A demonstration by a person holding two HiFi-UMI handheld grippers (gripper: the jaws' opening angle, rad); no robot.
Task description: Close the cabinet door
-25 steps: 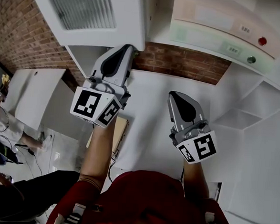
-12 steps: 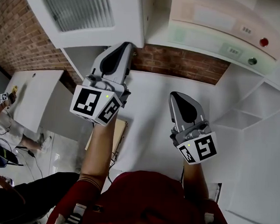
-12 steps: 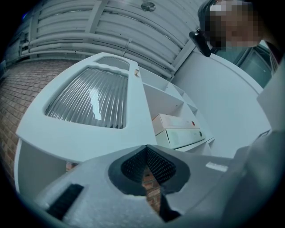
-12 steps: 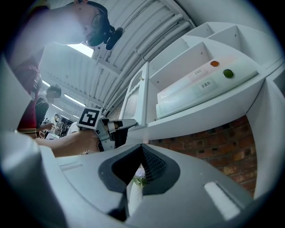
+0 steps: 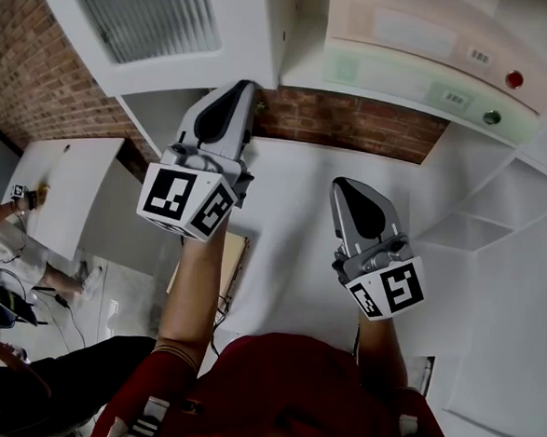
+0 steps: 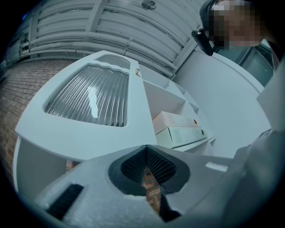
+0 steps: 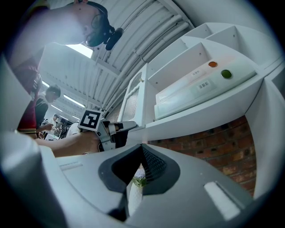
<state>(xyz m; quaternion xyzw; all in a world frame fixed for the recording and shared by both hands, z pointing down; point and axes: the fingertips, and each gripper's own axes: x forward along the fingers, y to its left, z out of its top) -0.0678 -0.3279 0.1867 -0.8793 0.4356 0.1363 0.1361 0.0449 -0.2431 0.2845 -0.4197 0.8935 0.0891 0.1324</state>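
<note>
Overhead, the cabinet door (image 5: 165, 28) stood swung open at far left. Two boxes (image 5: 426, 46) lay on the shelf (image 5: 307, 70) to its right. The left claw (image 5: 246, 88), clenched and empty, sat just below the door's lower edge. The right claw (image 5: 344, 186), likewise clenched, hung nearer.

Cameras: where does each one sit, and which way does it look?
Head view: on the person's head, looking steeply down at the left gripper, right gripper, both forearms and a red top.
Left gripper view: on the left gripper, looking up past its shut jaws at the open cabinet door; the person's head shows top right.
Right gripper view: on the right gripper, looking up past its shut jaws at the stacked boxes; the left gripper and hand show at left.
Shared: both gripper views show the door and boxes.
</note>
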